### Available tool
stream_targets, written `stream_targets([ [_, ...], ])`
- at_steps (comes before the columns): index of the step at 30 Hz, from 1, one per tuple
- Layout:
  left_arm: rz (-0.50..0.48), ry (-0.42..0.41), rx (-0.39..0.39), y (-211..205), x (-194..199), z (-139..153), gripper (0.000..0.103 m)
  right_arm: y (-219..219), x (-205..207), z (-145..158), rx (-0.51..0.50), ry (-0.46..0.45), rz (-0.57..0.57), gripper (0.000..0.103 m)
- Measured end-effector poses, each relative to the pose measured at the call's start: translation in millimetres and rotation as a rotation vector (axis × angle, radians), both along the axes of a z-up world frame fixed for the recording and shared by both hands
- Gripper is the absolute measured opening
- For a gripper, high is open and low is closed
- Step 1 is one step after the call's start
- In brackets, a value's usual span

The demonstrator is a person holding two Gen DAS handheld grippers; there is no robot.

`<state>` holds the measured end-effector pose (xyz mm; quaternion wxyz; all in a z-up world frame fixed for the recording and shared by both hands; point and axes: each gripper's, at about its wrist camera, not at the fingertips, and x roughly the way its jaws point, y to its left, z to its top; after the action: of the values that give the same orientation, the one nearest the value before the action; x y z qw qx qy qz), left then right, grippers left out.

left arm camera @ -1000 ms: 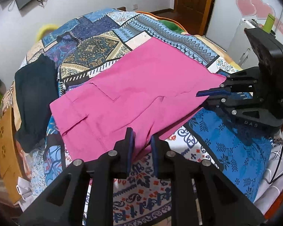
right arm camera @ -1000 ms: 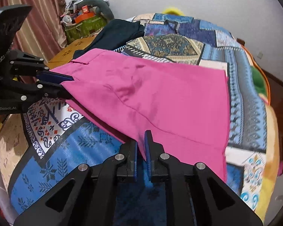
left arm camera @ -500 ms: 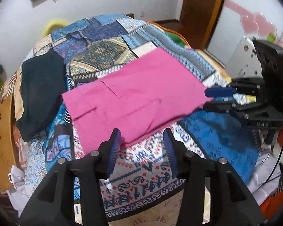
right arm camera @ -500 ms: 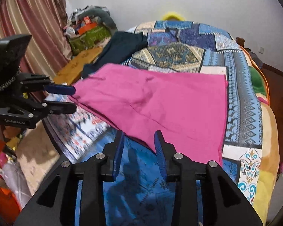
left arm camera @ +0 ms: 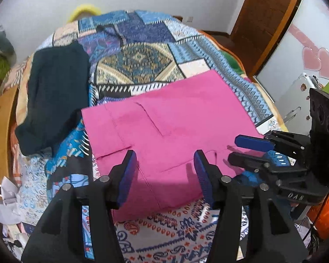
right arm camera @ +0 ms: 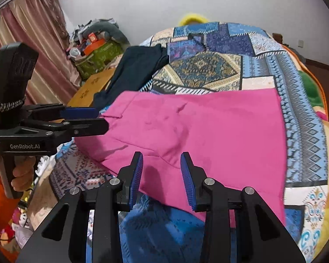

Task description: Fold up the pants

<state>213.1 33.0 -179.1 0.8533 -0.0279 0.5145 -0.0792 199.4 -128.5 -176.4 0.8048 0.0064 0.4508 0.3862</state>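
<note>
Bright pink pants [left arm camera: 175, 120] lie folded and flat on a patchwork bedspread [left arm camera: 140, 61], waistband to the left in the left wrist view. My left gripper [left arm camera: 164, 160] hovers over their near edge, jaws opening, with no cloth pinched between the blue pads. To its right my right gripper [left arm camera: 241, 151] points sideways at the pants' near right corner. In the right wrist view the pants [right arm camera: 208, 127] spread ahead, and the right gripper [right arm camera: 161, 160] stands open above their near hem, holding nothing. The left gripper [right arm camera: 98, 119] sits by the waistband corner, held by a hand [right arm camera: 22, 171].
A dark garment [left arm camera: 52, 98] lies left of the pants, near the bed's edge. A wooden board [left arm camera: 0, 131] and cluttered bags [right arm camera: 94, 43] stand beyond that side, by a curtain [right arm camera: 33, 32]. A brown door [left arm camera: 267, 17] is at the far right.
Both grippers, earlier shut on the pants' near edge, have opened and let the cloth go. They drew back slightly, and the pants now rest flat on the bed.
</note>
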Motion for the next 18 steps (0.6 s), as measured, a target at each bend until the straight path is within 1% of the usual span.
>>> stream_targets([
  [2,-0.001,0.027,0.001,0.9,1.3,-10.8,0.056,5.4,1.2,-8.6,-0.019,0.020,0.011,0.033],
  [5,-0.006,0.049,0.030,1.7,-2.0,-24.7,0.056,7.5,2.4,-21.8,-0.050,0.049,0.028,0.039],
  [8,-0.034,0.007,0.070,7.3,-12.7,-29.8,0.057,0.5,0.8,-25.8,-0.052,0.037,0.030,0.043],
  [12,-0.031,-0.008,0.078,17.0,-21.0,-25.9,0.057,-14.6,2.0,-30.1,-0.089,0.039,0.013,0.043],
  [13,-0.023,-0.009,0.083,20.4,-23.0,-25.7,0.058,-17.6,2.5,-31.4,-0.096,0.040,0.006,0.043],
  [16,-0.008,-0.001,0.051,31.0,-27.7,-26.7,0.063,-35.6,5.3,-37.0,-0.110,0.064,-0.028,0.043],
  [18,0.002,0.008,0.014,37.9,-30.5,-27.9,0.063,-45.4,4.7,-38.4,-0.118,0.071,-0.049,0.043],
])
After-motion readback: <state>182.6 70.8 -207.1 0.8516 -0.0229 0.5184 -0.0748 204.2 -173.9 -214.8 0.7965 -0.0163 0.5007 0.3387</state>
